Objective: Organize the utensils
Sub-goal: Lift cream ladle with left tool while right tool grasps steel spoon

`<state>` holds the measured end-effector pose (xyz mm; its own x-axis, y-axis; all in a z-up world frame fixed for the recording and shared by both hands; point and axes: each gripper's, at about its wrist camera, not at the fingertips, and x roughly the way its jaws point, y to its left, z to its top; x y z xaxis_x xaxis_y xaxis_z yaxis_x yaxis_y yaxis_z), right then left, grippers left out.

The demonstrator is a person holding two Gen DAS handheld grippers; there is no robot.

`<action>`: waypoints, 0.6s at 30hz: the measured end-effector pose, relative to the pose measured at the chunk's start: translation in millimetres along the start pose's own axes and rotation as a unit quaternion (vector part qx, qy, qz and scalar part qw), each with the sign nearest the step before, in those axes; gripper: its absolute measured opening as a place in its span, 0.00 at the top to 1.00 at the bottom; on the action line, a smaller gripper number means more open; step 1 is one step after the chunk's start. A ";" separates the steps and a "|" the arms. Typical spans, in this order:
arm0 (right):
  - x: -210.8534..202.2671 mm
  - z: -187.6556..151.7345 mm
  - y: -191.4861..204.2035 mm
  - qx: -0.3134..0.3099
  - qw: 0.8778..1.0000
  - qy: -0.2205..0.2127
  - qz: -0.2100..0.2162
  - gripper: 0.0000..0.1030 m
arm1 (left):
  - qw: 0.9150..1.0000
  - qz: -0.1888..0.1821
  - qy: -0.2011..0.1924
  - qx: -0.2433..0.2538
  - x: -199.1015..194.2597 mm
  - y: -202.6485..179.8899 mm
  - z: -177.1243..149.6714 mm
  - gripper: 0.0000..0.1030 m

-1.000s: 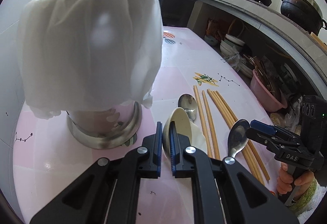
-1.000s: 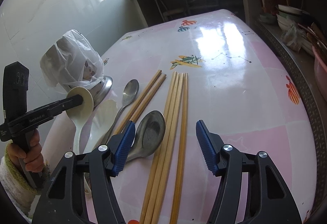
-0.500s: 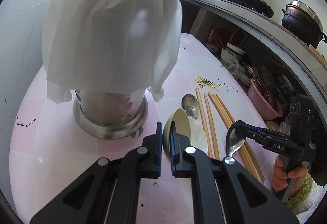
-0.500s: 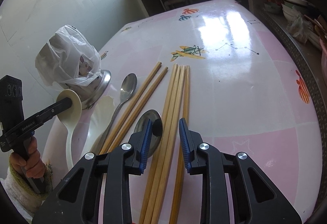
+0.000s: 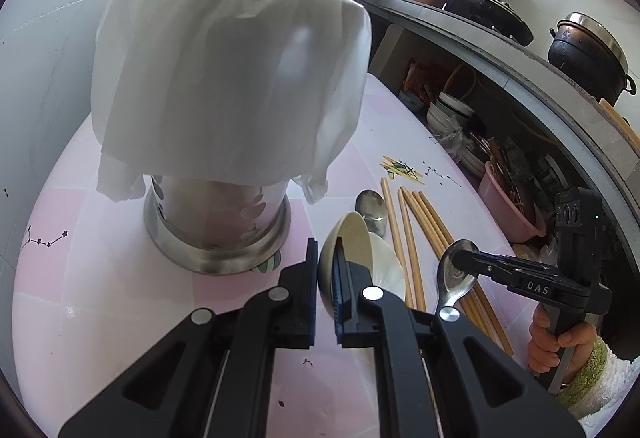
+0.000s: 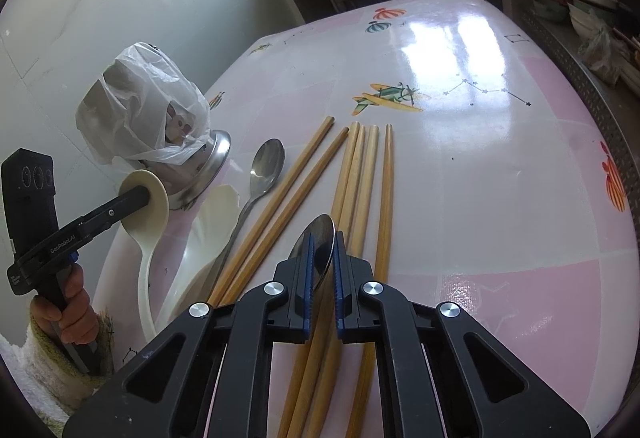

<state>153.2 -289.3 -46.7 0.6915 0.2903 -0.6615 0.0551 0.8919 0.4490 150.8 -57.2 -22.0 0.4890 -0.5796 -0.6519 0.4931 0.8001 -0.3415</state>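
Observation:
My left gripper [image 5: 325, 250] is shut on the bowl of a cream plastic spoon [image 5: 354, 238], held off the table beside the steel utensil holder [image 5: 216, 230], which a white plastic bag covers. My right gripper [image 6: 321, 242] has its jaws closing, and the pads press on the bowl of a metal spoon [image 6: 322, 228]. In the left wrist view that metal spoon [image 5: 454, 276] hangs tilted from the right gripper [image 5: 460, 256] above the wooden chopsticks [image 5: 408, 226]. A second metal spoon [image 6: 270, 162] lies flat between the holder [image 6: 136, 106] and the chopsticks [image 6: 360, 166].
Another white spoon [image 6: 216, 206] lies on the pink table [image 6: 480, 198] under the cream one. White wall tiles stand close behind the holder. Past the table's right edge, shelves hold bowls and a pink basin [image 5: 516, 206]. A black pot [image 5: 588, 54] sits on the counter above.
The right gripper's jaws have come together on the metal spoon's bowl and tipped it up off the chopsticks. The left gripper keeps its hold on the cream spoon, and its view has tilted upward slightly.

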 end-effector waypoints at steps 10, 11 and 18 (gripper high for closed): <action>-51.5 1.7 32.6 -0.052 0.996 -0.064 -0.028 0.98 | 0.999 0.003 -0.044 0.008 -39.2 -12.9 0.2 0.94; -58.0 2.2 36.9 -0.060 0.995 -0.073 -0.034 0.98 | 0.999 0.004 -0.051 0.010 -45.7 -16.1 0.4 0.94; -99.7 6.2 64.3 -0.111 0.984 -0.132 -0.053 0.99 | 0.990 0.018 -0.136 0.041 -107.9 -39.0 26.1 0.94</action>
<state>92.3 -263.1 51.8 0.8551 0.1173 -0.5049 -0.0009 0.9744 0.2248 97.6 -29.9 79.3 0.6779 -0.5795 -0.4525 0.5224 0.8127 -0.2582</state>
